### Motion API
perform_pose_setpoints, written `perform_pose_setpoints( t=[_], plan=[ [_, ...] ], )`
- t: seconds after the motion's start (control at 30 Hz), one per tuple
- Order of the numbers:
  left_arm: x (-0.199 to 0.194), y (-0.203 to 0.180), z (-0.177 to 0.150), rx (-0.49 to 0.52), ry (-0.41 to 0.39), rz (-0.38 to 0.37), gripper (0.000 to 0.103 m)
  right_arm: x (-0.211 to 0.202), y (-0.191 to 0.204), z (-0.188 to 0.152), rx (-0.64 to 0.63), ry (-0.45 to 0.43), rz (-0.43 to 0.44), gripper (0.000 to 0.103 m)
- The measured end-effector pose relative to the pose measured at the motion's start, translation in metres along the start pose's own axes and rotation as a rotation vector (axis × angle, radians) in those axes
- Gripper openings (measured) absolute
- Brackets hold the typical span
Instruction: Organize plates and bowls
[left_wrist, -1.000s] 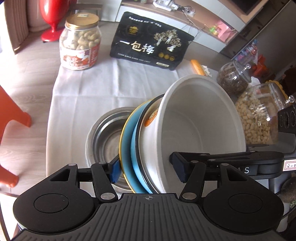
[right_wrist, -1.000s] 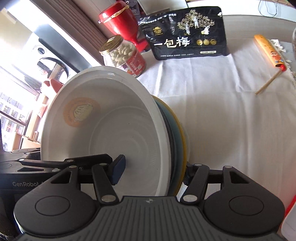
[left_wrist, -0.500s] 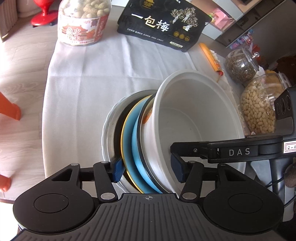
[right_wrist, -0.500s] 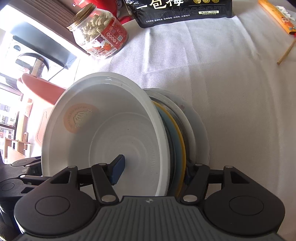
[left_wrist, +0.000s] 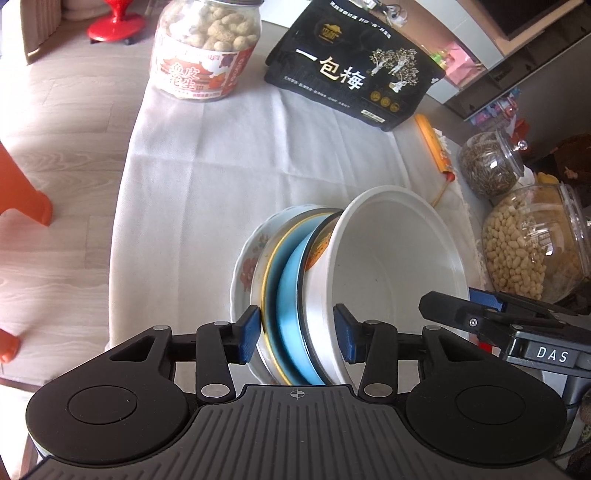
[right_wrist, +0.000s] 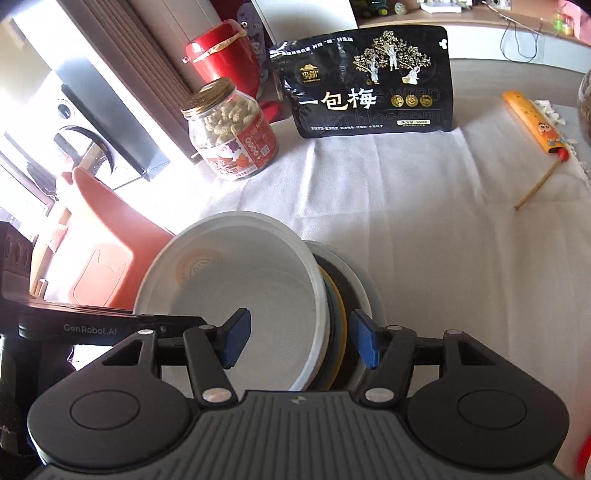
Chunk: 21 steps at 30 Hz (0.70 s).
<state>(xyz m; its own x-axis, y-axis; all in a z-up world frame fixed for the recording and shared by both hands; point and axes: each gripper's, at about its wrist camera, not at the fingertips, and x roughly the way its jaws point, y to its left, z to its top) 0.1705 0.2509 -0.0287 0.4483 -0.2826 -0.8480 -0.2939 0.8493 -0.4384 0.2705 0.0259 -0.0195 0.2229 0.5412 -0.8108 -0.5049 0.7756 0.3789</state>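
White plastic, blue and gold rims: the tilted stack (left_wrist: 295, 291), with the white bowl (left_wrist: 399, 266) on top, is now sitting over the floral plate (left_wrist: 245, 266) on the cloth (left_wrist: 207, 192), where a second ago it was hanging above a bare steel bowl. That steel bowl is no longer showing; the stack is covering it, so the pieces are nesting into one pile and the gathering looks nearly done, in my judgement.

The left gripper (left_wrist: 295, 334) is narrowing from its widest; its jaws are closing, with the near edge of the stack between them. The left pad (left_wrist: 248, 334) is touching the gold-rimmed plate, while the right pad (left_wrist: 345, 338) is standing inside the white bowl, just off its wall.

The right gripper (right_wrist: 301, 338) is straddling the opposite edge, fingers partly apart: one pad (right_wrist: 234, 339) is inside the white bowl, the other (right_wrist: 364, 343) is behind the outer plates. Whether either is pressing, I cannot tell.

The stack is leaning, not yet flat.
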Motion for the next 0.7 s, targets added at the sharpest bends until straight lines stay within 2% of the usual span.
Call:
perform_pose_setpoints(
  t=[0.07,0.17,0.27,0.5,0.6,0.7],
  plan=[
    [-0.007,-0.002,0.0,0.001,-0.015,0.004,0.046,0.004,-0.004,-0.002,0.028,-0.002,-0.008,0.06],
    [-0.026,-0.014,0.0,0.032,-0.075,0.007,0.035,0.012,-0.01,-0.007,0.061,0.007,-0.039,0.06],
    [-0.044,-0.029,0.002,0.052,-0.124,-0.011,0.035,0.012,-0.013,-0.008,0.068,0.003,-0.007,0.059],
    [-0.05,-0.042,0.006,0.047,-0.148,-0.007,0.035,-0.004,-0.007,0.001,0.065,-0.047,0.035,0.059],
    [-0.052,-0.037,0.009,0.034,-0.147,-0.039,0.035,-0.009,-0.011,-0.002,0.087,-0.078,0.025,0.059],
    [-0.049,-0.033,0.009,0.021,-0.135,-0.016,0.035,-0.01,-0.014,-0.006,0.104,-0.092,0.003,0.059]
  ],
)
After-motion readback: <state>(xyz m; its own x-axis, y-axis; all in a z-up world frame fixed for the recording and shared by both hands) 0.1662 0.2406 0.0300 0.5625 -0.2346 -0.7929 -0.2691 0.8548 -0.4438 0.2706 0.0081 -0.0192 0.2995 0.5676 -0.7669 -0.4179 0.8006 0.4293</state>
